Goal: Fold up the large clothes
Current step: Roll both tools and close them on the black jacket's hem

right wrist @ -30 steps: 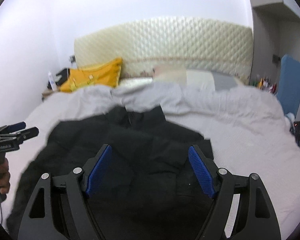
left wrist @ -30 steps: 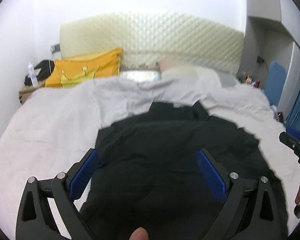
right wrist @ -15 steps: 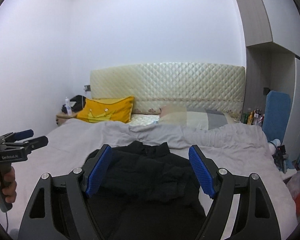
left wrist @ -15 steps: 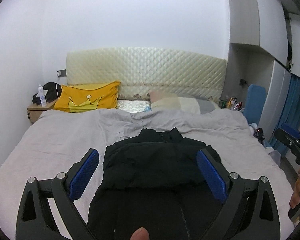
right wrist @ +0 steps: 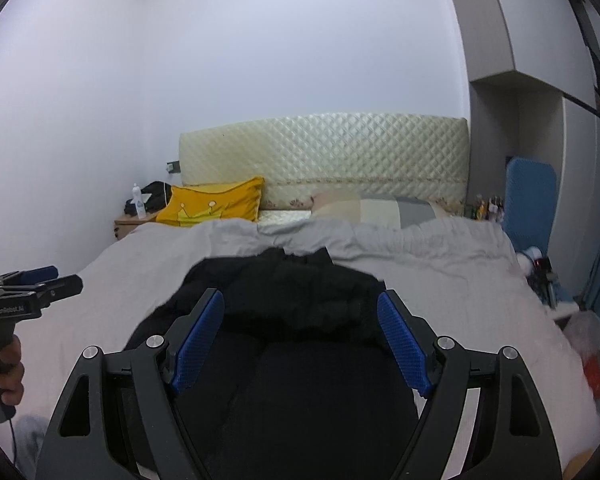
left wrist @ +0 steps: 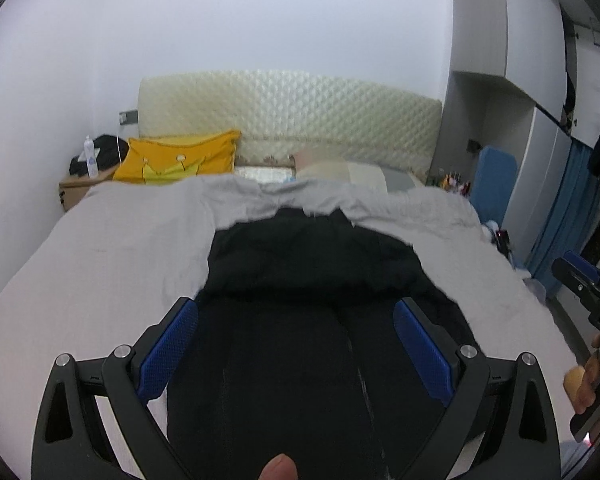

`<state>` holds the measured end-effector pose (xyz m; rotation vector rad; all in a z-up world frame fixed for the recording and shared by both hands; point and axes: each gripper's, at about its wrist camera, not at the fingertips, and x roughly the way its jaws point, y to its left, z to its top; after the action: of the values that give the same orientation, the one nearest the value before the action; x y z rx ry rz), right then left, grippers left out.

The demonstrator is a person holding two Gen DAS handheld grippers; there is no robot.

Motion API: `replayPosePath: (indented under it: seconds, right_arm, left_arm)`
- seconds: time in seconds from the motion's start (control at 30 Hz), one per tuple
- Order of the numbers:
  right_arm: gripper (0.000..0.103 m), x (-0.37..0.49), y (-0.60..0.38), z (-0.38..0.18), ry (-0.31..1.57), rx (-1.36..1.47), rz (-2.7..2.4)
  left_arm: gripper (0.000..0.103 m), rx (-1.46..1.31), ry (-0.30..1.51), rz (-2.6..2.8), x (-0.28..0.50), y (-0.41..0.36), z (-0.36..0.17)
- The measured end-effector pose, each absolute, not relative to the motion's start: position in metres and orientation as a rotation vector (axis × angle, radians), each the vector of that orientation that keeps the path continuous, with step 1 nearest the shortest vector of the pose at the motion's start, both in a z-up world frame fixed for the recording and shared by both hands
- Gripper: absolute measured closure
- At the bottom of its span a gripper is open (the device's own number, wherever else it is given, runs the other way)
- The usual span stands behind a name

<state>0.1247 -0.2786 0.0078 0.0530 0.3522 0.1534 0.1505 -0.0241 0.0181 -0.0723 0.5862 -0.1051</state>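
Black garment (left wrist: 300, 280): spread lengthwise down the middle of the bed (left wrist: 100, 264), collar end toward the quilted headboard (left wrist: 292, 120), near end running under both cameras. Grey bedding bare on either side of its edges. Left gripper (left wrist: 296, 344): jaws wide apart, holding nothing, above the cloth. Right gripper (right wrist: 300, 340): likewise spread and empty. Yellow pillow (left wrist: 176, 160) well beyond, at the headboard

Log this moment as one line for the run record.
left tongs: open, empty | right tongs: open, empty | black garment: spread on grey bed cover, ungripped | fold: not started
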Motion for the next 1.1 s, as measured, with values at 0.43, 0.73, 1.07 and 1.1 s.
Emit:
replayPosePath:
  seconds: [0.43,0.73,1.07,1.1]
  right_arm:
    - [0.025,0.105,-0.328,-0.082,0.541,0.12,0.095]
    - [0.025,0.129,-0.372,-0.118,0.727,0.24,0.09]
    - [0.024,0.155,-0.429,-0.188,1.003,0.491,0.036]
    - [0.024,0.157,-0.437,-0.198,1.034,0.541,0.03]
  left_arm:
    - [0.004,-0.105,0.74,-0.157,0.141,-0.003,-0.054]
    - [0.004,-0.214,0.934,-0.108,0.186,0.05,-0.105]
    - [0.004,-0.416,1.246,-0.041,0.229,0.113,-0.183]
    - [0.004,-0.454,1.273,-0.036,0.231,0.12,-0.191]
